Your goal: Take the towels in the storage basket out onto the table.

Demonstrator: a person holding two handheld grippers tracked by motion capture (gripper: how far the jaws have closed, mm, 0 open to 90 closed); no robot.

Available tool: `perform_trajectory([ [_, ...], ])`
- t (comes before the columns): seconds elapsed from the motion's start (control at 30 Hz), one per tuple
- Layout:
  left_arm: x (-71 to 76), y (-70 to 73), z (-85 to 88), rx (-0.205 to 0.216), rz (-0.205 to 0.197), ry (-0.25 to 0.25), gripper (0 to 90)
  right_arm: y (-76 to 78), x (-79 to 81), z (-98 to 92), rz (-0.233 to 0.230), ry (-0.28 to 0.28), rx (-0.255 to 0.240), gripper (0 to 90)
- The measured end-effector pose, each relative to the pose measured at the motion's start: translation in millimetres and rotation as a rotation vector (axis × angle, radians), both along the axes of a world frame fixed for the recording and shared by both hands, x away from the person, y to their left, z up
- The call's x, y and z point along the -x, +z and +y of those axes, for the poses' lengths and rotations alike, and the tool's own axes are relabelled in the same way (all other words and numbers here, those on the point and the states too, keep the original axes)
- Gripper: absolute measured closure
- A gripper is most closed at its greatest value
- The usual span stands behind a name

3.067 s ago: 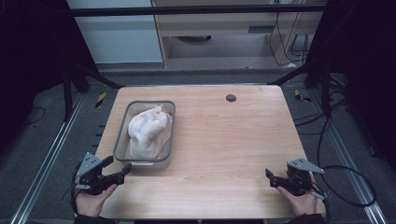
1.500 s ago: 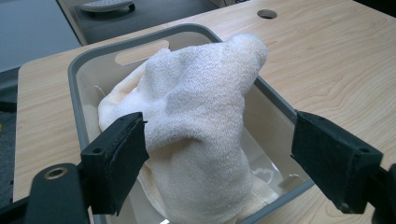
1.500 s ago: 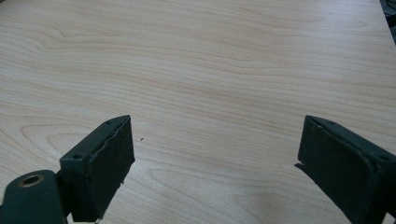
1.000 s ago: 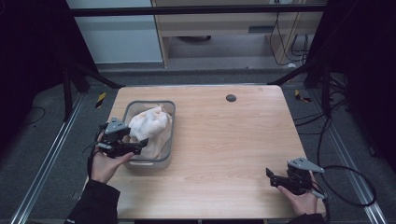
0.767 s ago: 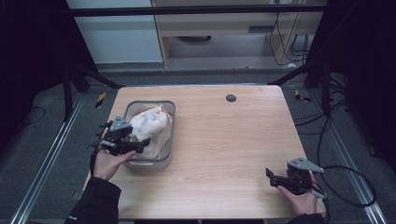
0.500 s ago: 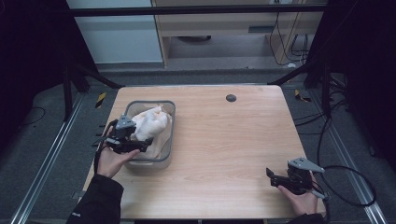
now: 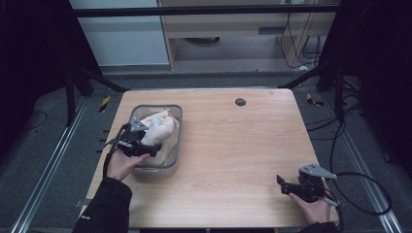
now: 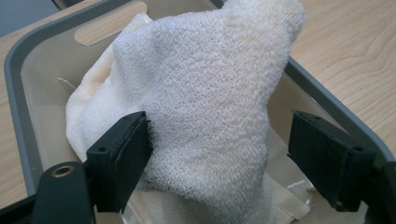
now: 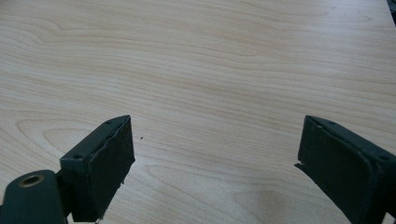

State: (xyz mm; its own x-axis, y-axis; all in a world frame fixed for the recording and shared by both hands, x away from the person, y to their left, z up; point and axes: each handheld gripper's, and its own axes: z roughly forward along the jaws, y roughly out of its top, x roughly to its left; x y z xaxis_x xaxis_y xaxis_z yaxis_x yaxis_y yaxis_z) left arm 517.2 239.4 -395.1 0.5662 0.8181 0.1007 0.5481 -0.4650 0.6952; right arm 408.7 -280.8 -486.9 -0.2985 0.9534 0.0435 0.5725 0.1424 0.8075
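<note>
High view: left tool [image 7: 151, 149] released, jaws just been narrowing around crumpled white terry towel [image 8: 201, 102] in grey plastic bin [image 7: 171, 110], centre-left. Grasp pending, lift-out left. Right tool [image 7: 286, 185] released, idle on desk [image 7: 243, 145] lower right.

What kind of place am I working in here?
Probably a lab recording station, not a home: a bare wooden table ringed by a dark metal frame, loose cables on grey floor, and a single grey bin holding a towel.
</note>
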Motion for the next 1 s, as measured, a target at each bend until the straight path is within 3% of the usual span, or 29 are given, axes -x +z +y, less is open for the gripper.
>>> perform_trajectory([
  [0.33, -4.6, -7.7, 0.7, -0.042, 0.013, 0.019, 30.1, -0.5, -0.3, 0.4, 0.008, 0.006, 0.001, 10.4],
  [0.63, -7.9, -10.7, 0.7, -0.04, 0.032, 0.035, 44.7, -0.8, -0.6, 0.4, 0.011, 0.007, 0.004, 10.2],
  [0.87, -7.3, -9.4, -0.7, -0.053, 0.025, 0.033, 58.4, -1.0, -0.9, 0.4, 0.012, 0.008, 0.008, 10.2],
  [1.0, -5.8, -6.2, -1.0, -0.054, 0.007, 0.046, 61.2, -0.9, -0.7, 0.4, 0.011, 0.009, 0.007, 10.2],
])
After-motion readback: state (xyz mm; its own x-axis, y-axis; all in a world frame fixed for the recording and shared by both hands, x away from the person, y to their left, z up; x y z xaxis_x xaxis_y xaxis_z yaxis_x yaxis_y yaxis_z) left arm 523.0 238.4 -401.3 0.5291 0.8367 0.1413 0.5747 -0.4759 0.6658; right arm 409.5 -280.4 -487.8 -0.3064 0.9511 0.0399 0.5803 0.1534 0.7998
